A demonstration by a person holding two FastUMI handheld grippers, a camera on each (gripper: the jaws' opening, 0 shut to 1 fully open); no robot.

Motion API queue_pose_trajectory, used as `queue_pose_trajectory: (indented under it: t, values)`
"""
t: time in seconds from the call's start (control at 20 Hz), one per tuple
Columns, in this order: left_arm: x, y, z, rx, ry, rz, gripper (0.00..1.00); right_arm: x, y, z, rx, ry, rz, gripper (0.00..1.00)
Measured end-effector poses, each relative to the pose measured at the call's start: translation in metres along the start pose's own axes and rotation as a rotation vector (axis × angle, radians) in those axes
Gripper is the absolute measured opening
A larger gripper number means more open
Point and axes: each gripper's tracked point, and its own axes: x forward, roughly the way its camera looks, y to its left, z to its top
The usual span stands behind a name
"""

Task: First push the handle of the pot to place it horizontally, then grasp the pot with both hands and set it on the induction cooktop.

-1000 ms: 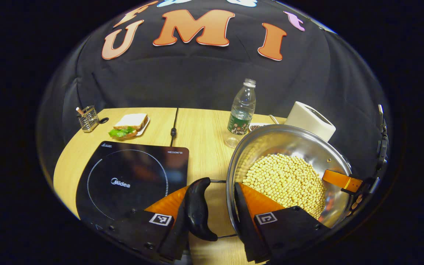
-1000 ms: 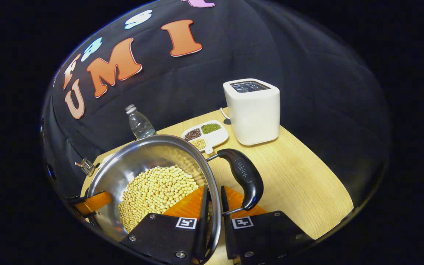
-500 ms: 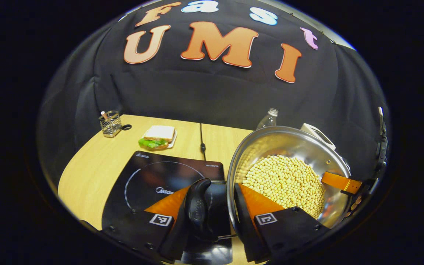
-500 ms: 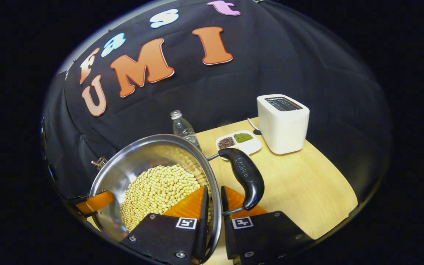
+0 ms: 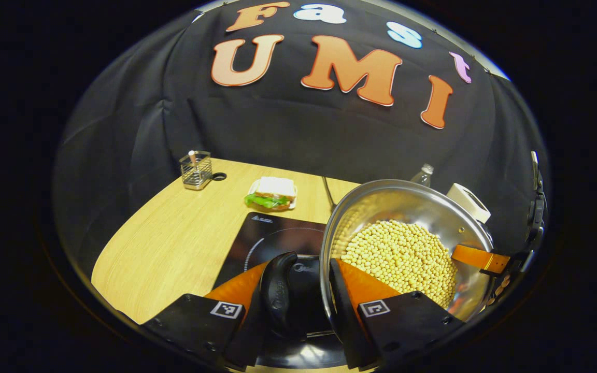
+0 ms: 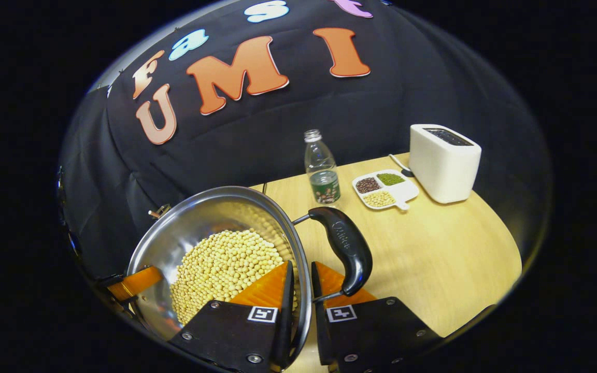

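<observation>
**Pot in both claws, over the cooktop edge**

The pot [image 5: 407, 243], steel and heaped with pale beans [image 5: 399, 254], is gripped on both sides. In the left gripper view the left claw [image 5: 298, 305] straddles the rim beside one black side handle [image 5: 278, 295]: one finger sits inside the bowl against the wall, the other outside by the handle, the gap between them moderate. Whether both press firmly on the metal I cannot tell. In the right gripper view the right claw [image 6: 298, 305] is nearly closed, pinching the thin rim, with the other black handle [image 6: 342, 248] lying level just outside it.

Judging by the level handles, the push step looks done and the two-handed grasp is made. The carry appears underway: the black cooktop [image 5: 272, 238] lies directly under the left claw and the pot's near side, so lowering and release are left. Whether the base is centred on the ring cannot be read.

For room, the worktop [image 5: 174, 243] left of the cooktop is bare; a sandwich [image 5: 272, 191] and a wire holder [image 5: 196, 170] sit well behind. A bottle [image 6: 322, 168], a divided dish [image 6: 384, 189] and a toaster [image 6: 443, 160] stand apart on the right.
</observation>
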Motion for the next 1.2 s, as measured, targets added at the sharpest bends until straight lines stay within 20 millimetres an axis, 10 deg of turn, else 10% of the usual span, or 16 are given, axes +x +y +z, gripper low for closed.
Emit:
queue_pose_trajectory:
  t: [0.55, 1.2]
  values:
    - [0.023, 0.069, -0.015, 0.001, 0.049, 0.028, 0.65, 0.027, 0.053, -0.047, -0.029, 0.07, 0.002, 0.2]
    - [0.031, 0.079, -0.018, 0.022, 0.076, 0.029, 0.68, 0.044, 0.068, -0.07, -0.051, 0.119, 0.016, 0.29]
